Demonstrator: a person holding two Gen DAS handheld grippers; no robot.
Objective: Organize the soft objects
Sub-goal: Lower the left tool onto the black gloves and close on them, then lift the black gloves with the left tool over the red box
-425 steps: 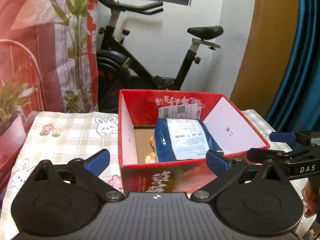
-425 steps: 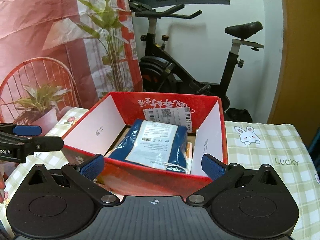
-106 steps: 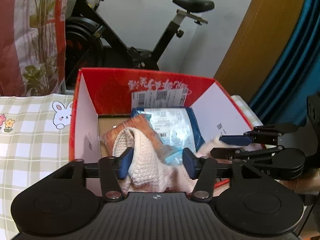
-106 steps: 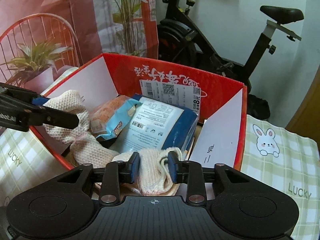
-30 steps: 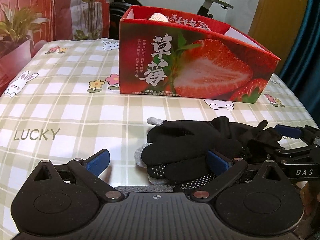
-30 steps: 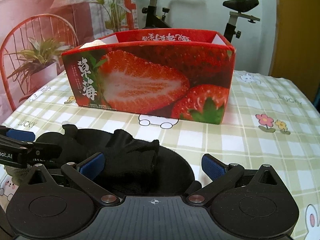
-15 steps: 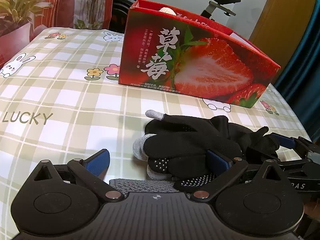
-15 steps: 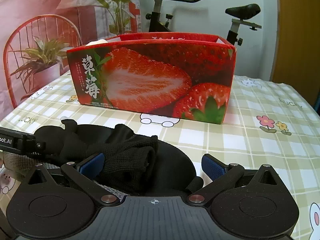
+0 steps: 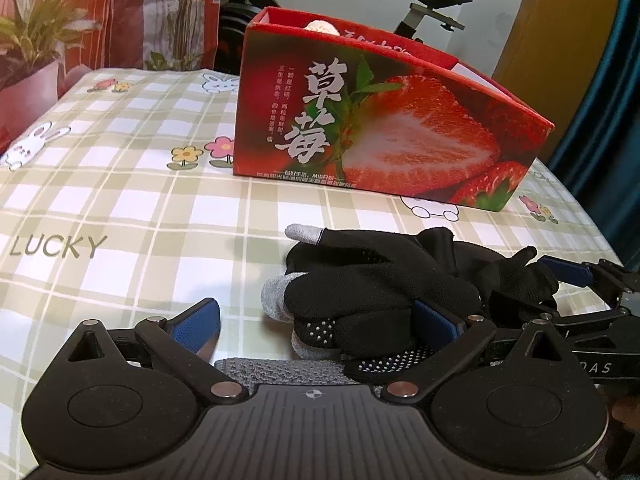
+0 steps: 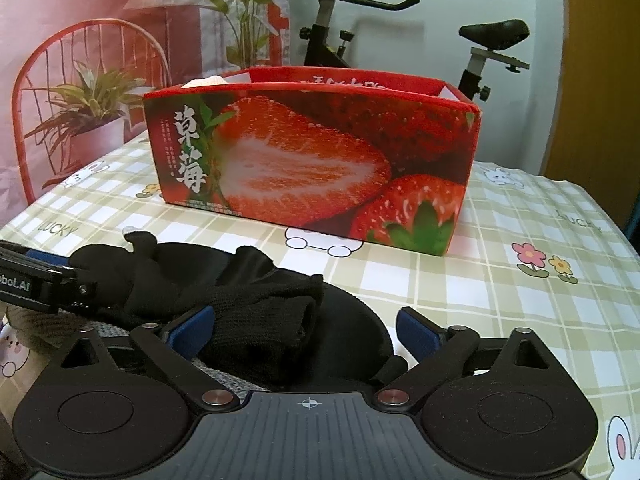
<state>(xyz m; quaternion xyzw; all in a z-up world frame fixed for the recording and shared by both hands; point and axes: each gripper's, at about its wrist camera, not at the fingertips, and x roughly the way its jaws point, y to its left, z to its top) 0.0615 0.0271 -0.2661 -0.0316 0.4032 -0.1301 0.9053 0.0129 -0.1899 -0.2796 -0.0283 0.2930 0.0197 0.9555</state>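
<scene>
Since the frames of half a second before, both grippers had edged a little closer to the black gloves [image 9: 384, 280], which filled slightly more of each view, and the strawberry box [image 9: 384, 136] loomed a little larger behind them; the gloves themselves lay where they had lain, in a heap on the checked tablecloth [image 9: 120, 208] near its front edge, with grey fingertips [image 9: 304, 233] pointing toward the left side and a white-dotted palm turned up at the near side; a grey knitted piece [image 9: 280, 370] lay just beneath and in front of the heap, partly hidden by the left gripper's body; the left gripper [image 9: 316, 326] sat low over the cloth with its jaws spread wide, its right blue pad pressed against the gloves' near flank and its left pad standing clear over bare cloth, so nothing was clamped; the right gripper [image 10: 306, 330] came in from the opposite end with jaws equally wide, the black cuff [image 10: 272, 320] lying between its pads, touching the left one and apart from the right one; each gripper's fingers showed at the edge of the other's view, close beside the heap; behind the gloves, apart from them and toward the back of the table, stood the red strawberry box, open-topped, with something pale and knitted [image 9: 322, 27] just showing above its rim at the left rear corner; beyond the table's far edge stood an exercise bike [image 10: 400, 40], a potted plant [image 10: 86, 120] and a red wire chair [image 10: 48, 64].
</scene>
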